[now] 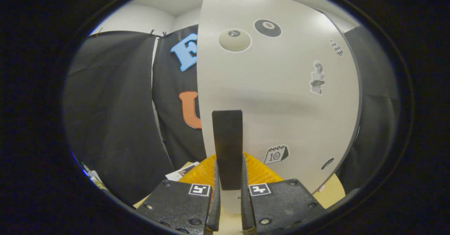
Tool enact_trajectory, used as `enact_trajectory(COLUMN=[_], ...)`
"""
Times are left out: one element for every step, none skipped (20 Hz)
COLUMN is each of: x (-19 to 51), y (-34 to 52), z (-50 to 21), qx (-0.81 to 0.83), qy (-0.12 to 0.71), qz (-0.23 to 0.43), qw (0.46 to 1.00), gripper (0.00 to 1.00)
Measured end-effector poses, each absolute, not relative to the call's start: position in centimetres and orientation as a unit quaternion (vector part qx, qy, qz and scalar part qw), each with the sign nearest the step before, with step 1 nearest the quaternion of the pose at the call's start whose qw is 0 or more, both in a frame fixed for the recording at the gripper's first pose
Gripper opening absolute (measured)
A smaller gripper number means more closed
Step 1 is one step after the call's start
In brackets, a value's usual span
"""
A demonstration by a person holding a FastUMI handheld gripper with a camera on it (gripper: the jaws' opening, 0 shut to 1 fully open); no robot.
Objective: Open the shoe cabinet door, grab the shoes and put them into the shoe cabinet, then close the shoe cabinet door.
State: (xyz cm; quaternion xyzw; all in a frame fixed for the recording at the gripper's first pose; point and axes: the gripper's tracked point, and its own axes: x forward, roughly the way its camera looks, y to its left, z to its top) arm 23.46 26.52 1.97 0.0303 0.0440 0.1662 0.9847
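Observation:
The white shoe cabinet door [281, 97], dotted with several stickers, stands close in front of me. A black upright handle [227, 140] sticks out from its lower part. My gripper [229, 170] is shut on that handle, one finger pressing each side of its lower end. The door's left edge [199, 87] stands out against the black cloth wall behind it. The cabinet's inside is hidden by the door.
A yellow ridged thing [262, 171] lies low behind the handle, on a tan surface [332, 192]. Some printed cards [181, 172] lie to the left of it. Black cloth wall [112, 115] hangs on the left and behind the door.

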Motion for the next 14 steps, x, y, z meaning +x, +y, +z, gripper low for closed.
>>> enact_trajectory(x=[22.2, 20.6, 19.1, 17.6, 16.1, 14.7, 13.4, 12.1, 11.2, 10.4, 9.7, 8.9, 8.1, 7.6], y=[25.9, 24.9, 23.8, 22.4, 21.0, 19.7, 18.4, 17.3, 16.2, 15.2, 14.3, 13.3, 12.3, 11.3], z=[1.9, 1.9, 1.8, 1.5, 1.2, 0.9, 0.7, 0.6, 0.5, 0.5, 0.5, 0.3, 0.3, 0.1], qx=[0.032, 0.035, 0.041, 0.043, 0.041, 0.041, 0.041, 0.044, 0.046, 0.044, 0.041, 0.041, 0.041, 0.04], qy=[0.045, 0.046, 0.047, 0.048, 0.046, 0.044, 0.043, 0.043, 0.044, 0.045, 0.045, 0.045, 0.045, 0.045], qz=[0.169, 0.171, 0.172, 0.172, 0.169, 0.165, 0.161, 0.156, 0.153, 0.149, 0.145, 0.141, 0.135, 0.13], qw=[0.984, 0.984, 0.983, 0.983, 0.984, 0.985, 0.985, 0.986, 0.986, 0.987, 0.988, 0.988, 0.989, 0.99], gripper=[0.27, 0.26, 0.26, 0.26, 0.25, 0.25, 0.25, 0.25, 0.25, 0.25, 0.24, 0.24, 0.23, 0.23])
